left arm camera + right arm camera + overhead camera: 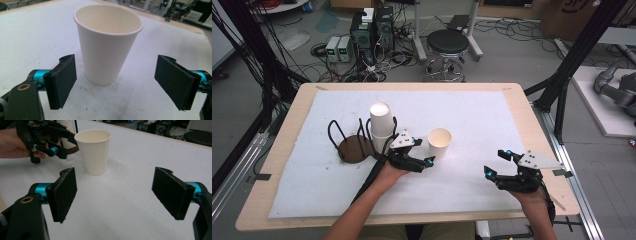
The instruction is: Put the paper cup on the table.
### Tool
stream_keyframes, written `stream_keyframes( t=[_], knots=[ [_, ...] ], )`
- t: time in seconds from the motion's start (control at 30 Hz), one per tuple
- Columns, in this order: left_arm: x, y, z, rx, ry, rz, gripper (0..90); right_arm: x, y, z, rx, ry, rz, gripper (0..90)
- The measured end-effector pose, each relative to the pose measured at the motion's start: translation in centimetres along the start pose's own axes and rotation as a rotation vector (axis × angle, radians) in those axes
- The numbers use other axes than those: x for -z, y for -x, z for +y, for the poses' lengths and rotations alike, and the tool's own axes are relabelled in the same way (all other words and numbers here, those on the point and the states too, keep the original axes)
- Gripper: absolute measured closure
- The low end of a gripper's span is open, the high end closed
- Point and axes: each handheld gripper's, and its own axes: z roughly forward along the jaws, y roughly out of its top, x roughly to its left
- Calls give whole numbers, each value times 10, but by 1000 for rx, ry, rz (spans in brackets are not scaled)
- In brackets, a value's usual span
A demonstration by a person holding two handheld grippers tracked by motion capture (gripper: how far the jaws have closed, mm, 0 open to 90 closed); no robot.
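A single cup (107, 45) has been set upright on the worktop (492, 125), right of the stack (381, 125). The left claw (428, 161) is spread wide, clear of it; the right claw (497, 162) is wide too, empty. Next, another cup is likely to be pulled from the stack.

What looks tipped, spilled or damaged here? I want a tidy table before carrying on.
Nothing stands out. The single white paper cup stands upright and empty on the white mat, free of the open left gripper. The stack of white paper cups sits upright in the black wire holder.
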Motion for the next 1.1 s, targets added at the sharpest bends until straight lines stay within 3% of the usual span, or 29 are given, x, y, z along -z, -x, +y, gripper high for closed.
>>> stream_keyframes(
  t=[0.03,0.2,0.23,0.4,0.5,0.53,0.57,0.67,0.77,0.93,0.97,1.07,1.1],
  knots=[
    [10,1,0,-3,30,-10,179,0,0,0,-3,-2,1,207],
    [30,6,-1,-11,86,-35,179,0,0,0,0,-2,-3,207],
    [41,9,-1,-16,119,-52,180,-1,0,-1,-1,-1,-4,207],
    [64,11,-1,-15,174,-74,179,-1,-1,-1,-3,-6,-3,207],
    [89,8,-4,-27,196,-41,179,-2,-2,0,1,-3,-5,206],
    [89,8,-4,-27,196,-41,180,-2,-2,0,-2,-7,-3,207],
    [103,5,-7,-22,216,-19,179,-3,-2,-1,0,-7,-5,207],
    [115,2,-9,-18,234,-2,179,-3,-2,-1,0,-8,-4,207],
    [140,-3,-12,-28,275,53,180,-4,-1,-1,4,-14,-8,207],
    [163,-10,-15,-27,312,112,179,-3,0,-2,10,-14,-19,207],
    [177,-15,-20,-19,331,143,179,-1,1,-3,4,-9,-26,207],
    [186,-20,-24,-3,347,170,179,2,3,-4,3,-2,-34,207],
    [197,-25,-29,15,363,201,179,3,4,-5,1,2,-41,206]
  ],
)
